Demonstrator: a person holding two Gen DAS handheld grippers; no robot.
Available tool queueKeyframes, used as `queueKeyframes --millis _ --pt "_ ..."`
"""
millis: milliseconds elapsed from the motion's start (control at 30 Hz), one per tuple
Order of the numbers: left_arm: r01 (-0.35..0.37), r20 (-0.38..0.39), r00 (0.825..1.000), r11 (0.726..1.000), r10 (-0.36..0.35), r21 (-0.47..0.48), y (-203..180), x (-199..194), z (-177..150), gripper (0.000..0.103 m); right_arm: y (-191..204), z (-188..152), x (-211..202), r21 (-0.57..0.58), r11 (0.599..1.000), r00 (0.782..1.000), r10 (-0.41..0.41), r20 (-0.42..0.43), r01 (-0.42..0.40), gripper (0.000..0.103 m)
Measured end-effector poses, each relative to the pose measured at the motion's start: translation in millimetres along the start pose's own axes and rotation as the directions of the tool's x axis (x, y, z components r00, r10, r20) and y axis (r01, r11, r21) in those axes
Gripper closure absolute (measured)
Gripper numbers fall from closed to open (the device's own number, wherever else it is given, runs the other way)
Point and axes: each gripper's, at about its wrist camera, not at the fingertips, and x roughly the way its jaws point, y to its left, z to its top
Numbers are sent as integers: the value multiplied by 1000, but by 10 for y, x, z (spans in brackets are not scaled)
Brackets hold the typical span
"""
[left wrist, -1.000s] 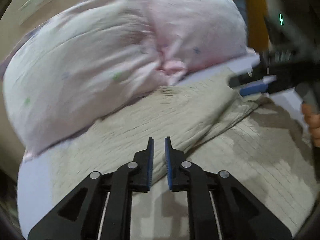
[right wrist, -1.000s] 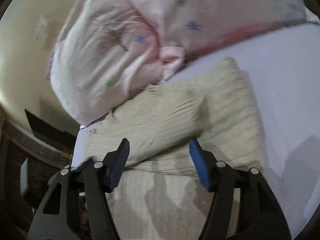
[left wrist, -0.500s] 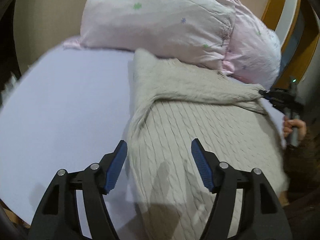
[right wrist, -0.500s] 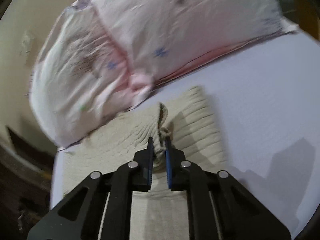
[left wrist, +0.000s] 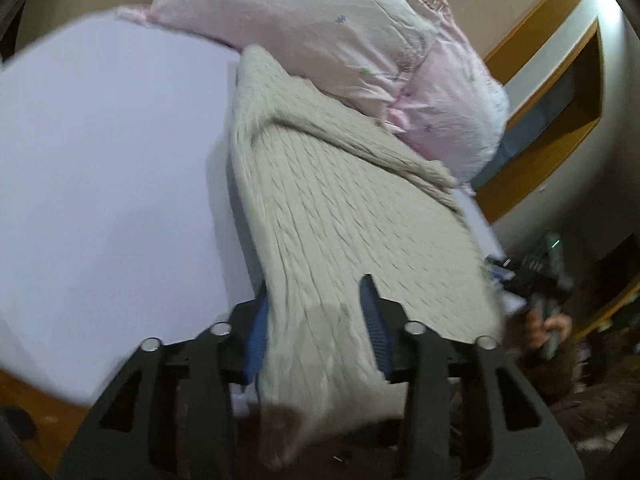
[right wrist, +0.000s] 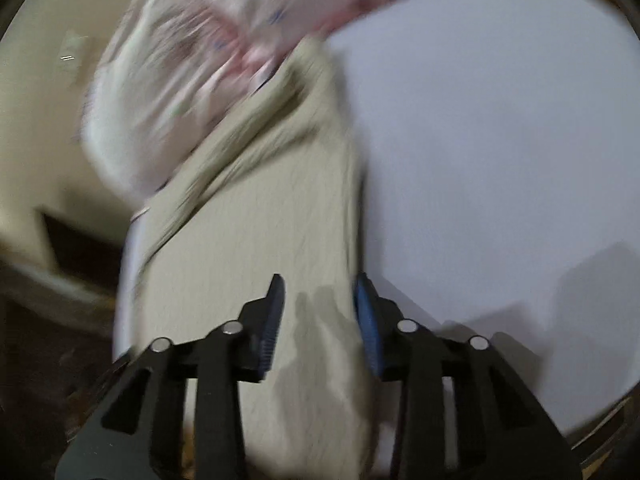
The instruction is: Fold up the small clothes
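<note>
A beige cable-knit sweater (left wrist: pixel 344 216) lies on the white bed sheet (left wrist: pixel 108 152), one sleeve folded across its top below the pillows. My left gripper (left wrist: pixel 316 300) is open, its jaws either side of the sweater's near left hem corner, which hangs over the bed edge. My right gripper (right wrist: pixel 320 296) is open over the sweater (right wrist: pixel 260 232) at its near hem by the right edge; this view is blurred. The right gripper also shows in the left wrist view (left wrist: pixel 532 276), held by a hand.
Two pale pink pillows (left wrist: pixel 320 20) lie against the headboard behind the sweater, also in the right wrist view (right wrist: pixel 192 68). A wooden bed frame edge (left wrist: pixel 36 396) runs below the sheet. An orange-framed wall niche (left wrist: pixel 560 80) stands at the right.
The right gripper let go of the folded sleeve, opened, and drew back to the near hem. The left gripper moved from above the sweater down to its near left hem corner.
</note>
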Motion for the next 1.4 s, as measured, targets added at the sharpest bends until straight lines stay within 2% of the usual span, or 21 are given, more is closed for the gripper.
queueKeyframes --millis 133,200,233,267,333,433,533,700,767,833,900,967,1000,1067,1100,1133,1167,1200,1233,1300,1400 --pt "81 -5 997 996 -81 -47 27 -104 -231 72 -135 -506 -171 -13 987 984 157 -79 -158 67" --pt "112 -27 993 992 -114 -56 -1 -107 -332 79 -152 -637 -211 -36 979 976 194 -100 -198 68" --pt "115 -40 992 992 -117 -53 -30 -89 -348 84 -161 -699 -224 -44 976 972 210 -108 -215 78" --pt "108 -53 992 993 -110 -44 -69 -62 -350 86 -127 -752 -181 -59 972 966 217 -139 -226 96" --pt "113 -57 992 993 -114 -27 -133 -42 -299 95 -15 -756 -107 -94 967 962 220 -163 -237 96" --pt "137 -8 991 991 -137 0 -238 -91 -42 96 185 -511 -189 -131 945 953 289 -90 -299 96" --pt "87 84 992 995 -91 49 -310 -120 452 96 358 -27 -309 -143 922 929 368 37 -360 96" --pt "-20 228 973 995 42 -96 -21 323 1519 96 319 1014 -8 -11 915 882 393 260 -404 96" --pt "-82 221 969 988 110 -133 98 697 1879 96 200 1361 307 104 920 889 328 318 -377 96" --pt "-163 178 966 976 187 -141 177 1063 2105 96 95 1556 605 202 918 910 267 317 -340 96" --pt "-215 121 964 963 236 -161 252 1333 2202 96 -73 1622 835 287 910 929 206 308 -298 96" --pt "-226 86 966 958 244 -179 341 1475 2230 96 -186 1662 943 337 890 926 199 320 -308 94" --pt "-209 82 970 959 228 -191 370 1478 2235 96 -246 1689 960 353 872 916 220 335 -339 85" --pt "-140 87 983 964 163 -227 433 1381 2213 92 -306 1697 919 332 830 862 303 408 -448 42" --pt "-105 96 987 965 131 -241 446 1319 2214 86 -299 1697 871 305 825 841 324 433 -475 33" --pt "-82 112 987 965 113 -247 447 1244 2211 65 -268 1703 807 280 835 832 319 454 -473 14" --pt "-90 147 981 965 129 -246 440 1112 2180 48 -207 1689 693 243 865 825 280 491 -438 2" --pt "-115 177 971 965 160 -237 426 1014 2161 20 -166 1647 569 205 891 813 249 527 -406 2" --pt "-147 203 960 963 193 -224 411 894 2119 16 -162 1630 491 184 901 807 242 539 -394 2" --pt "-198 181 955 959 235 -202 408 832 2048 16 -131 1617 442 155 916 810 236 537 -370 2" --pt "-207 93 969 955 231 -214 506 904 1936 20 -79 1647 518 159 922 830 230 508 -353 2"
